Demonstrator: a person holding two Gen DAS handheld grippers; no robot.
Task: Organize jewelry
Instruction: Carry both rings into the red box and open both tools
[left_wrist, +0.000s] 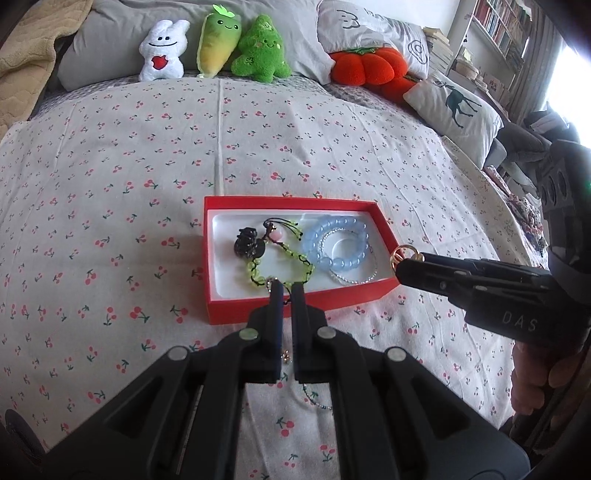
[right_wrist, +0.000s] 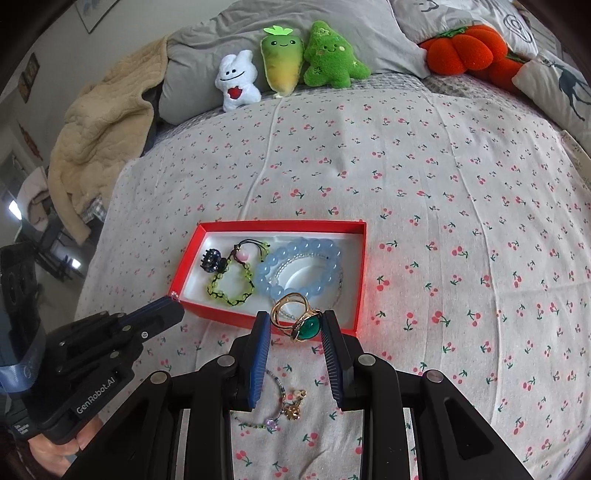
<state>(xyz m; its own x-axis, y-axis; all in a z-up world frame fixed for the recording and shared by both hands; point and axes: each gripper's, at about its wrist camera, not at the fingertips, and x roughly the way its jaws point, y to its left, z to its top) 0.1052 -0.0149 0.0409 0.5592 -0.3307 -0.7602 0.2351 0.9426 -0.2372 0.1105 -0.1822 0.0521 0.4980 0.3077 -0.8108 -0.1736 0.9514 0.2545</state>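
A red box (left_wrist: 295, 306) (right_wrist: 275, 226) with a white lining lies on the cherry-print bedsheet. It holds a blue bead bracelet (left_wrist: 334, 240) (right_wrist: 299, 269), a green bead bracelet (left_wrist: 284, 258) (right_wrist: 231, 284), a clear bead strand and a dark charm (left_wrist: 249, 243) (right_wrist: 212, 260). My right gripper (right_wrist: 295, 325) (left_wrist: 400, 264) is shut on a gold ring with a green stone (right_wrist: 301, 319) (left_wrist: 402, 256) over the box's near right corner. My left gripper (left_wrist: 287, 290) (right_wrist: 177, 301) is nearly shut at the box's near edge, pinching a small metal piece (left_wrist: 274, 282) at its tip. A thin beaded bracelet with gold charms (right_wrist: 284, 404) (left_wrist: 314, 398) lies on the sheet beneath the grippers.
Three plush toys (left_wrist: 218, 44) (right_wrist: 288, 59), an orange pumpkin cushion (left_wrist: 369, 66) (right_wrist: 465, 48) and pillows (left_wrist: 454, 107) line the far side of the bed. A beige blanket (right_wrist: 99, 140) hangs at the far left. Bookshelves (left_wrist: 498, 29) stand at the far right.
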